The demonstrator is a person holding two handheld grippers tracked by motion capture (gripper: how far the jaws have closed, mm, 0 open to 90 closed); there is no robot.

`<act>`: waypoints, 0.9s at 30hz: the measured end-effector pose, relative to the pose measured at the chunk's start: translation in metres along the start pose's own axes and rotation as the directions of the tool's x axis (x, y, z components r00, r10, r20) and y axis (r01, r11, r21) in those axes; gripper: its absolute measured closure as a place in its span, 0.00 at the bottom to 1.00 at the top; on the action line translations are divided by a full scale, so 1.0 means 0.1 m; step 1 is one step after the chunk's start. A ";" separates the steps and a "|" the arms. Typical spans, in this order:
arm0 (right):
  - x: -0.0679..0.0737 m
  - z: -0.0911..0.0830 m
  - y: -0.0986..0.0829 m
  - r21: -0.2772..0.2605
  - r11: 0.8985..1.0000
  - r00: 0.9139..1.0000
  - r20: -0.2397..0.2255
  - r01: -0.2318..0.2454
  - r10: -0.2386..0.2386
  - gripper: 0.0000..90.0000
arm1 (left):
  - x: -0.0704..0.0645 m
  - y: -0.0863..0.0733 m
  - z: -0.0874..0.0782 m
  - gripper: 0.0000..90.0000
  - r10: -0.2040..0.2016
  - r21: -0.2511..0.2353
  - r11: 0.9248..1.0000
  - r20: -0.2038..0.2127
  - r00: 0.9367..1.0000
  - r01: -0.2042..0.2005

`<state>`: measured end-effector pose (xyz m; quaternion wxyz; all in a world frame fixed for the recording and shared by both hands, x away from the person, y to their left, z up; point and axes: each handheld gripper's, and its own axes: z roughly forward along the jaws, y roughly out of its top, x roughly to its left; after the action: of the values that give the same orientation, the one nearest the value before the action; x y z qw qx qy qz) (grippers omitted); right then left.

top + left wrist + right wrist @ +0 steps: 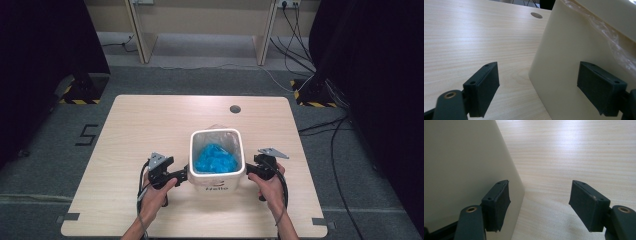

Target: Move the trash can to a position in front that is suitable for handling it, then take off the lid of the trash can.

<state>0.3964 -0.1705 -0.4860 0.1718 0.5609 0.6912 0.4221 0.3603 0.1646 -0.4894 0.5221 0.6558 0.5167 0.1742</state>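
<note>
Pale wood-grain table (125, 150) carries everything, with grey carpet around it and a small dark round grommet hole (235, 109) near its far edge. At the left of the high view, the person's left hand (154, 195) holds the left gripper (182, 175), its grey three-cornered plate on top, pointing toward the left wall of a cream square bin (216, 184). In the left gripper view the jaws stand wide apart with nothing pinched between them: one pad hangs over bare table, the other lies in front of the bin's cream side (564, 62), and whether it touches that wall I cannot tell. A crinkled edge of clear plastic liner (614, 40) shows along the bin's rim there.

The bin stands upright near the middle of the table, toward the person's side, with the word "Hello" printed on its near face. A clear liner (220, 131) hangs inside it, and a crumpled bright blue mass (216, 159) lies at the bottom.

At the right, the right hand (272, 192) holds the right gripper (248, 171) just beside the bin's right wall. In the right gripper view its jaws are likewise spread and empty, one pad against or just beside the cream wall (461, 170), the other over bare wood (574, 152).
</note>
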 end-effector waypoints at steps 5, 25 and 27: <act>-0.06 -0.04 0.00 0.000 1.000 1.000 -0.015 -0.009 0.009 0.25 | 0.03 -0.09 -0.03 0.17 0.032 0.009 0.999 -0.008 0.999 -0.032; -0.31 -0.36 -0.12 0.012 1.000 0.998 -0.061 -0.027 0.028 0.24 | 0.18 -0.49 -0.47 0.18 0.249 0.249 0.935 0.048 0.967 -0.253; -0.34 -0.39 -0.11 0.007 0.999 0.997 -0.061 -0.037 0.037 0.23 | 0.19 -0.50 -0.47 0.17 0.256 0.258 0.931 0.043 0.966 -0.259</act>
<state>0.3726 -0.2167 -0.4798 0.1411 0.5608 0.6869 0.4401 0.3072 0.2005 -0.5205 0.4060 0.7816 0.4425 0.1687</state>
